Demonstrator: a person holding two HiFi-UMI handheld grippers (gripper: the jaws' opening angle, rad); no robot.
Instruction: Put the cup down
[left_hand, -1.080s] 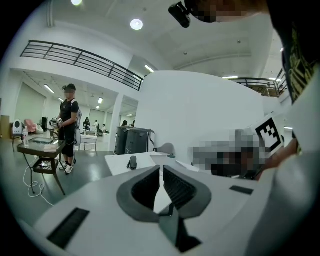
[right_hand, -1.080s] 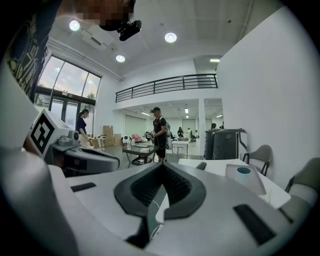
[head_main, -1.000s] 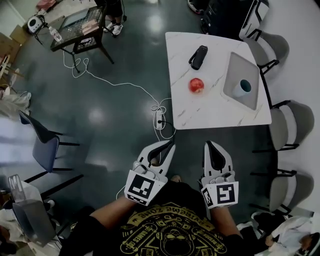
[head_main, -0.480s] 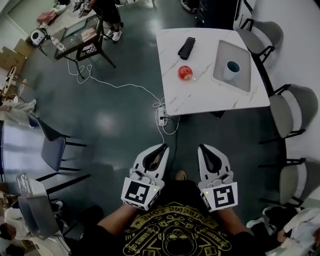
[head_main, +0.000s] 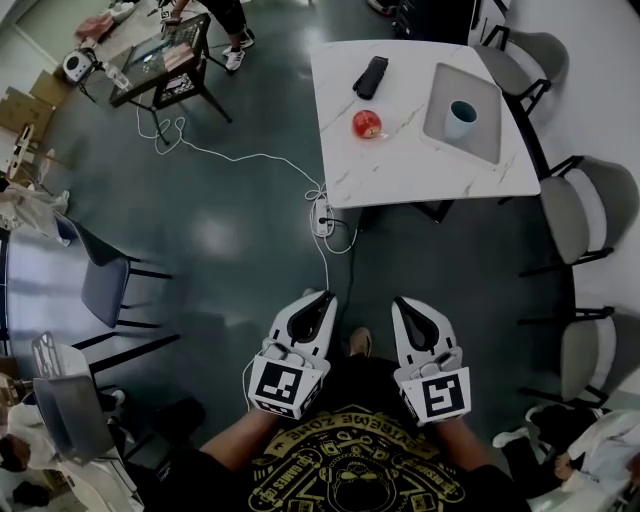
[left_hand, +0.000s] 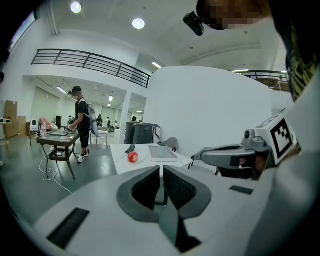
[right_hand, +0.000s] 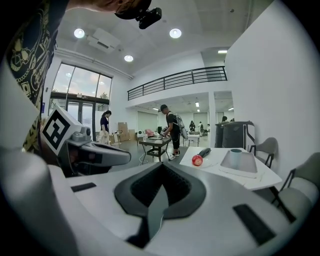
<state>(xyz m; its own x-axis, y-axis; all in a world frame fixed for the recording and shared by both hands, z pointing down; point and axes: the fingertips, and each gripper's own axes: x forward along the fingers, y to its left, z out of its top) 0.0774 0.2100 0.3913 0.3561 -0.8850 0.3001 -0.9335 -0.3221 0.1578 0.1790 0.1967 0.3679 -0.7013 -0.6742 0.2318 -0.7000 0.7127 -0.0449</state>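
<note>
Your left gripper (head_main: 325, 296), right gripper (head_main: 399, 302): jaws pressed together, empty. Cup (head_main: 461, 118) on tray (head_main: 441, 108), far right of tabletop (head_main: 400, 172), well apart. Your hands hidden under marker cubes (head_main: 279, 386).

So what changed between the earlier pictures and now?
The table has slid toward the top of the head view, farther from the left gripper and right gripper; nothing was gripped or released. The cup stays on its tray; both grippers stay shut and empty.
</note>
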